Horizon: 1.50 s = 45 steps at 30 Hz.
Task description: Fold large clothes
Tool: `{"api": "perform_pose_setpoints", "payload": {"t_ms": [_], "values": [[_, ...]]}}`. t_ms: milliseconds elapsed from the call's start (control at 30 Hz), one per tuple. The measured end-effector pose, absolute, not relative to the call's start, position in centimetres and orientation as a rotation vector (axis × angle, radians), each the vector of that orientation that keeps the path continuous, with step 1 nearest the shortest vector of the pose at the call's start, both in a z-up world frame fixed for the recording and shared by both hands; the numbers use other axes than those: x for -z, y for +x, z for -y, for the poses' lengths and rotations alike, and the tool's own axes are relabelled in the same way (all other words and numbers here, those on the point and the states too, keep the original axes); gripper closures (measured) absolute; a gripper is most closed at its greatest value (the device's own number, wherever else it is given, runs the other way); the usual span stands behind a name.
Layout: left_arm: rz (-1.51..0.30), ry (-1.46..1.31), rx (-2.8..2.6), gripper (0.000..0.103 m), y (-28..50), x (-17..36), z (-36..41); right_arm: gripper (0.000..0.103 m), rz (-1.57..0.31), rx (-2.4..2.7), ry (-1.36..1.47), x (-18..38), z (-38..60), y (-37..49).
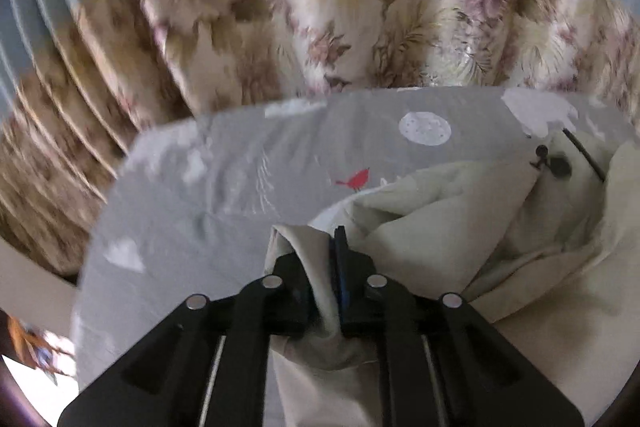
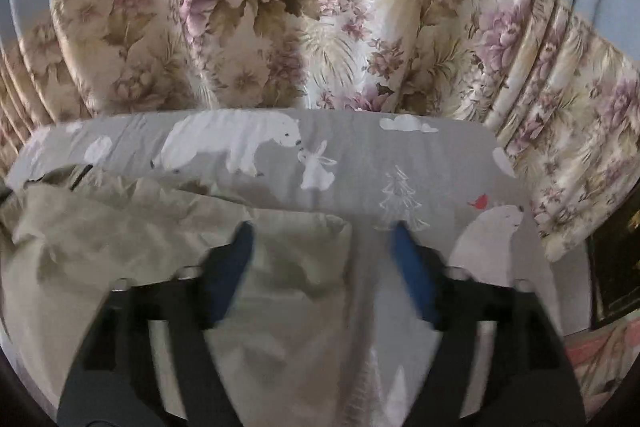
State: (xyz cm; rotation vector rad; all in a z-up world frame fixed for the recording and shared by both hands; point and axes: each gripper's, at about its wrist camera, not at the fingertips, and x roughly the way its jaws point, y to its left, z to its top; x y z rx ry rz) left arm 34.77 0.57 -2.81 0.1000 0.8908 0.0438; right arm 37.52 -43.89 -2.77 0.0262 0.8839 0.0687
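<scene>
A large pale beige garment (image 1: 460,227) lies bunched on a grey bed sheet (image 1: 200,195) printed with white animals. A black cord and toggle (image 1: 548,159) show on its far right part. My left gripper (image 1: 316,259) has its jaws close together, with a fold of the garment pinched between them and draped over the left finger. In the right wrist view the garment (image 2: 120,235) spreads from the left to under my right gripper (image 2: 324,251). That gripper stands wide open above the garment's right edge, and its blue pads (image 2: 408,267) hold nothing.
A flowered curtain (image 2: 320,27) hangs right behind the bed's far edge (image 2: 360,119). A dark piece of furniture (image 2: 616,267) stands at the right past the bed. Bare grey sheet (image 1: 160,227) lies left of the garment.
</scene>
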Motion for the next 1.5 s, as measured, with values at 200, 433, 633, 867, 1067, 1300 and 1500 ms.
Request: {"api": "perform_pose_setpoints", "payload": {"t_ms": [200,433,633,867,1067,1300,1500], "values": [[-0.845,-0.055,0.06,0.028,32.1,-0.7,-3.4,0.014,-0.781,-0.091,0.012,-0.4,43.5,34.4],[-0.713,-0.009,-0.045,0.009,28.0,-5.8,-3.5,0.009,-0.683,-0.208,-0.016,-4.0,40.6,27.4],[-0.765,0.174,0.07,0.009,25.9,-1.3,4.9,0.009,-0.744,-0.289,-0.043,-1.2,35.6,25.2],[-0.856,0.198,0.061,0.009,29.2,3.9,10.4,0.009,-0.852,-0.268,-0.078,3.1,32.3,28.0],[-0.89,0.147,-0.003,0.008,34.1,4.8,10.1,0.005,-0.895,-0.238,-0.092,5.2,31.5,32.1],[-0.86,0.134,-0.079,0.008,38.0,4.6,9.4,0.003,-0.927,-0.247,-0.078,6.3,31.0,37.9],[-0.838,0.145,-0.166,0.007,40.4,5.1,8.7,0.003,-0.923,-0.216,0.002,6.5,33.3,41.3]]}}
